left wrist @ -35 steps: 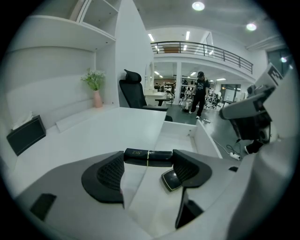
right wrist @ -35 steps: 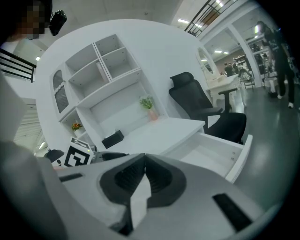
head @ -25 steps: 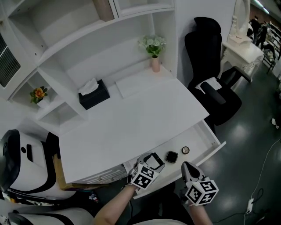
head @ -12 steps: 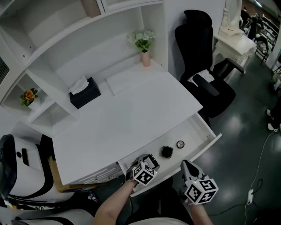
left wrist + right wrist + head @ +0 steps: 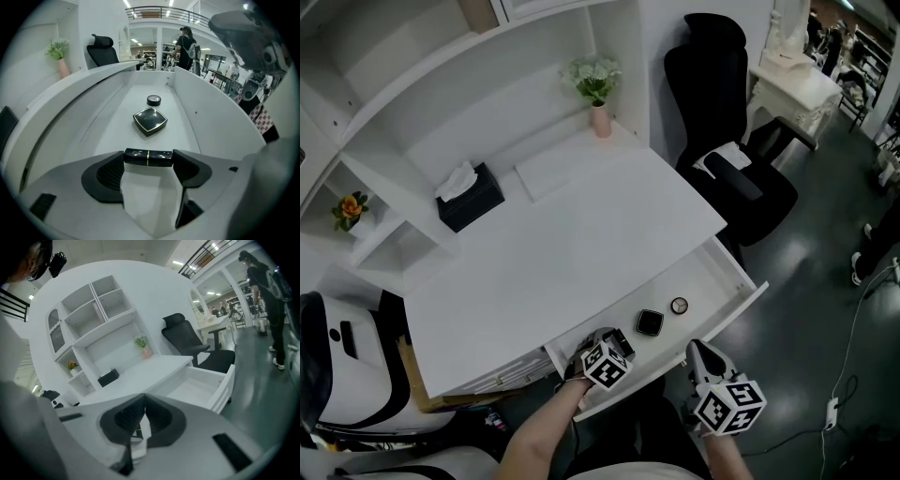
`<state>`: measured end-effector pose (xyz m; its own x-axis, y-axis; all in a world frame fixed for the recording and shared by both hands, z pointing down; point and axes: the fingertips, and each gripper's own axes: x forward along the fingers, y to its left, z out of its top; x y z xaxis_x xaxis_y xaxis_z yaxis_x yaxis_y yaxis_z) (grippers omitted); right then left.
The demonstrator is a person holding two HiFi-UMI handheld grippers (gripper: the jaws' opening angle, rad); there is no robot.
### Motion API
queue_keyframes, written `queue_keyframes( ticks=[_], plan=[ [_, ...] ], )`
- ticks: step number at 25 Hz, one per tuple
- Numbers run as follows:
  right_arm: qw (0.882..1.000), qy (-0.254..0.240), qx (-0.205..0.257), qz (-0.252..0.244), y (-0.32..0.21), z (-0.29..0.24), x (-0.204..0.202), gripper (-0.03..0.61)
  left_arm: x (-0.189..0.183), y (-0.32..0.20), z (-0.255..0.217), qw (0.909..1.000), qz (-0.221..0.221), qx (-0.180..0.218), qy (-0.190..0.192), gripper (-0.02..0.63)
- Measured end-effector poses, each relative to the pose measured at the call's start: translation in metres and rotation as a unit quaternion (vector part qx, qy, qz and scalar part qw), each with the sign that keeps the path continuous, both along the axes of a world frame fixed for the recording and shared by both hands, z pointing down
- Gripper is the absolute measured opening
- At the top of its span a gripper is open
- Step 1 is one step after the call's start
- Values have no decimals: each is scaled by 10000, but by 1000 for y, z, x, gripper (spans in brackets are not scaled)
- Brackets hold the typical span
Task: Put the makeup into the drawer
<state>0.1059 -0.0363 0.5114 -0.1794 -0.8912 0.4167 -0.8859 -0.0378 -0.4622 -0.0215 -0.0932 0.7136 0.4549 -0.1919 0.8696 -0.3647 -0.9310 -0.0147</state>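
Note:
A white drawer point(image 5: 729, 281) stands pulled out under the desk. On its floor lie a square black compact point(image 5: 650, 322) point(image 5: 150, 120) and, farther right, a small round black pot point(image 5: 679, 306) point(image 5: 153, 100). My left gripper point(image 5: 617, 341) point(image 5: 148, 163) is low over the drawer's left end, shut on a black lipstick tube point(image 5: 148, 157) with a gold band, held crosswise by its two ends. My right gripper point(image 5: 701, 360) point(image 5: 144, 400) hangs in front of the drawer, outside it, its tips together on nothing.
The white desk top point(image 5: 572, 244) carries a black tissue box point(image 5: 470, 198) and a pink vase of flowers point(image 5: 598, 94) at the back. A black office chair point(image 5: 727, 178) stands right of the desk. White shelves rise behind.
My left gripper has sunk toward the drawer floor with the lipstick still in it. The right gripper has hardly shifted.

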Motion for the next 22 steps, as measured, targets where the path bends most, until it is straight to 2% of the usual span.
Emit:
queue_keyframes(
  ticks=[11,17,22],
  plan=[
    [10000,19,2,-65,-4,-2,-5,5,-11,1,12,9997,45,-60,-218,327],
    [9999,30,2,-109,-5,-3,-10,5,-13,-1,10,9999,-17,-89,-132,328],
    [9999,45,31,-120,-5,-6,-14,5,-12,-3,-4,9998,-159,-28,91,330]
  ],
)
